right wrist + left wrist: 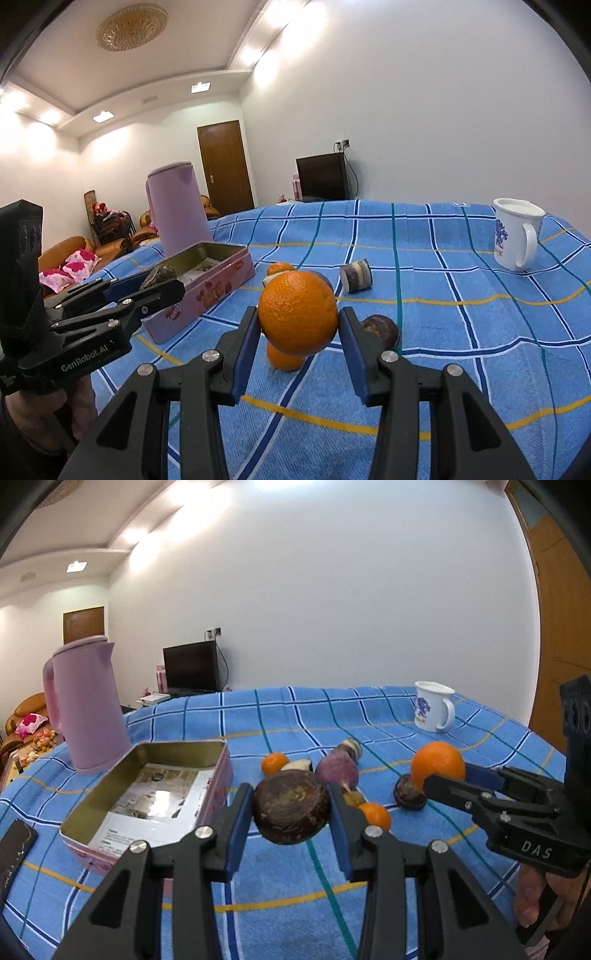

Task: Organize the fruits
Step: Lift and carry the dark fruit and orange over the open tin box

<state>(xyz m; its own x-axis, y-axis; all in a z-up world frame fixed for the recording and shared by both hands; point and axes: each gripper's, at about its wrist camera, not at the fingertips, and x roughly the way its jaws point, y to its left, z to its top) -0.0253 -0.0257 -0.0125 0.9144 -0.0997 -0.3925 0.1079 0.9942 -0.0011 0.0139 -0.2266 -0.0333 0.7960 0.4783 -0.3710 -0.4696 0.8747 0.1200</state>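
A dark brown-purple round fruit (291, 806) hangs above the cloth with my left gripper (291, 794) shut on it, just right of the open pink tin (221, 775). My right gripper (443, 775) enters the left wrist view from the right, shut on a large orange (437, 762). In the right wrist view that orange (298, 312) sits between the blue pads of my right gripper (298, 318). The left gripper (159, 281) holds the dark fruit (159, 274) beside the tin (207, 295).
On the blue plaid cloth (295, 716) lie two small tangerines (274, 763) (376, 814), a purple fruit (338, 770) and another dark fruit (410, 794). A pink kettle (86, 705) stands behind the tin, a white mug (434, 705) at the far right, a dark flat object (14, 853) at the left.
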